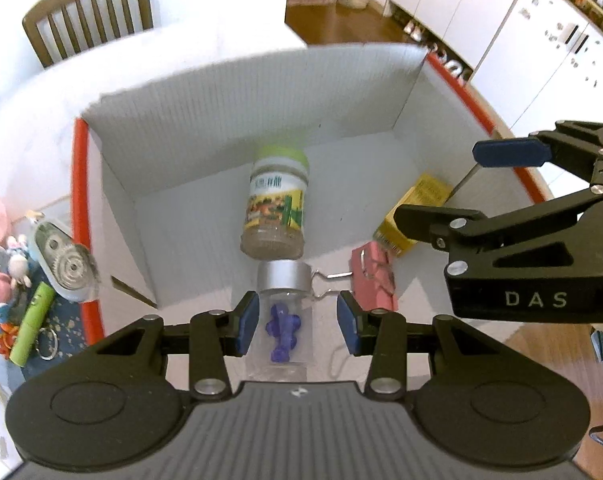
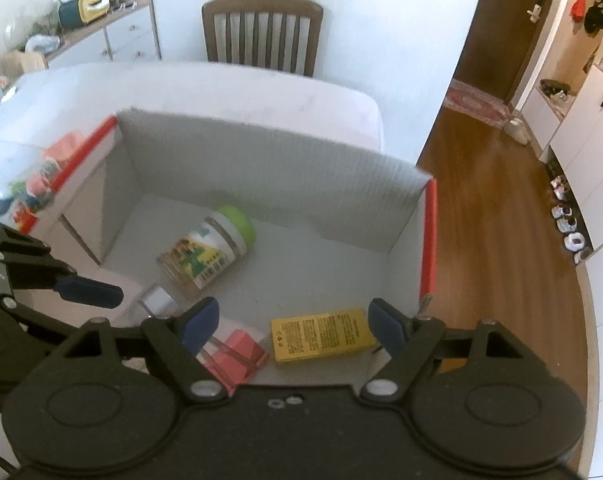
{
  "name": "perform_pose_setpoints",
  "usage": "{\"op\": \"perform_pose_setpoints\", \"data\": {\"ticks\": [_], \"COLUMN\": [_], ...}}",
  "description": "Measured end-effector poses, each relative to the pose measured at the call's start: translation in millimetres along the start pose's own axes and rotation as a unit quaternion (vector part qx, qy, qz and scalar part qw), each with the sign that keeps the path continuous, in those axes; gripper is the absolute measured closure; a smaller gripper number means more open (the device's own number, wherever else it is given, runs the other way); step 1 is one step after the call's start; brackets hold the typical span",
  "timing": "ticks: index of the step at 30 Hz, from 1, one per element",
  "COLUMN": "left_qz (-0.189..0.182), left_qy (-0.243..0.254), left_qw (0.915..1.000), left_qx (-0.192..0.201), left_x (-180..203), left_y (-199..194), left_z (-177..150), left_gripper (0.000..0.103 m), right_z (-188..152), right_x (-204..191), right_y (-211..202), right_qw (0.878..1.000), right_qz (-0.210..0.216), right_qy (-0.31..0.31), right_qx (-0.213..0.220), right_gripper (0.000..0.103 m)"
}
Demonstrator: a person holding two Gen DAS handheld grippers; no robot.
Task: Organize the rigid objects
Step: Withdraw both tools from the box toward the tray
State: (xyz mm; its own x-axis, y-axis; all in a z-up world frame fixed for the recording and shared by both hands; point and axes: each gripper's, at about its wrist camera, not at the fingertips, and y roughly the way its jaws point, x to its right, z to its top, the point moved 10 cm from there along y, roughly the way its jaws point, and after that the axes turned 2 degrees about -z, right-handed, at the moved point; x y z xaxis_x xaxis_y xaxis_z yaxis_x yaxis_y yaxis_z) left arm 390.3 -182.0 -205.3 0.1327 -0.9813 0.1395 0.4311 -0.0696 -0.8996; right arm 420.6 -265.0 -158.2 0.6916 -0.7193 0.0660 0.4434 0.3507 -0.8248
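Observation:
A white cardboard box [image 1: 341,92] with red-edged flaps sits on the table. Inside lie a green-lidded jar [image 1: 275,208], a yellow box [image 1: 415,212], a pink binder clip [image 1: 371,276] and a clear silver-capped bottle [image 1: 283,312] holding a purple figure. My left gripper [image 1: 297,322] is open, its blue pads on either side of the clear bottle, not touching it. My right gripper [image 2: 291,324] is open and empty over the box's near edge, above the yellow box [image 2: 321,334] and pink clip [image 2: 237,356]; the jar [image 2: 207,250] lies further in.
On the table left of the box lie a tape dispenser [image 1: 65,262], a green tube [image 1: 31,322] with a key ring, and small plush toys [image 1: 3,264]. A wooden chair [image 2: 261,34] stands behind the table. Wooden floor and white cabinets are at the right.

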Motion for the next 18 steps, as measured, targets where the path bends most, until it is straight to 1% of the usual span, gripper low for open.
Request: {"op": "perform_pose_setpoints", "data": {"ticks": [5, 13, 17, 18], "left_qz": [-0.002, -0.017, -0.022, -0.024], "left_qy": [0.008, 0.006, 0.010, 0.009], "left_qw": [0.9995, 0.9977, 0.9965, 0.9962], "left_qx": [0.030, 0.065, 0.080, 0.083], "left_x": [4, -3, -10, -11], "left_y": [-28, -64, -81, -78], "left_z": [6, 0, -4, -4], "left_gripper": [0.061, 0.061, 0.061, 0.061], "right_z": [6, 11, 11, 11], "right_x": [-3, -17, -25, -27], "right_y": [-24, -59, -71, -73], "right_qw": [1.000, 0.998, 0.996, 0.995], "right_qz": [0.008, 0.009, 0.017, 0.021], "right_qy": [0.014, 0.037, 0.057, 0.063], "right_qx": [0.022, 0.059, 0.071, 0.073], "right_gripper": [0.018, 0.016, 0.014, 0.013]}}
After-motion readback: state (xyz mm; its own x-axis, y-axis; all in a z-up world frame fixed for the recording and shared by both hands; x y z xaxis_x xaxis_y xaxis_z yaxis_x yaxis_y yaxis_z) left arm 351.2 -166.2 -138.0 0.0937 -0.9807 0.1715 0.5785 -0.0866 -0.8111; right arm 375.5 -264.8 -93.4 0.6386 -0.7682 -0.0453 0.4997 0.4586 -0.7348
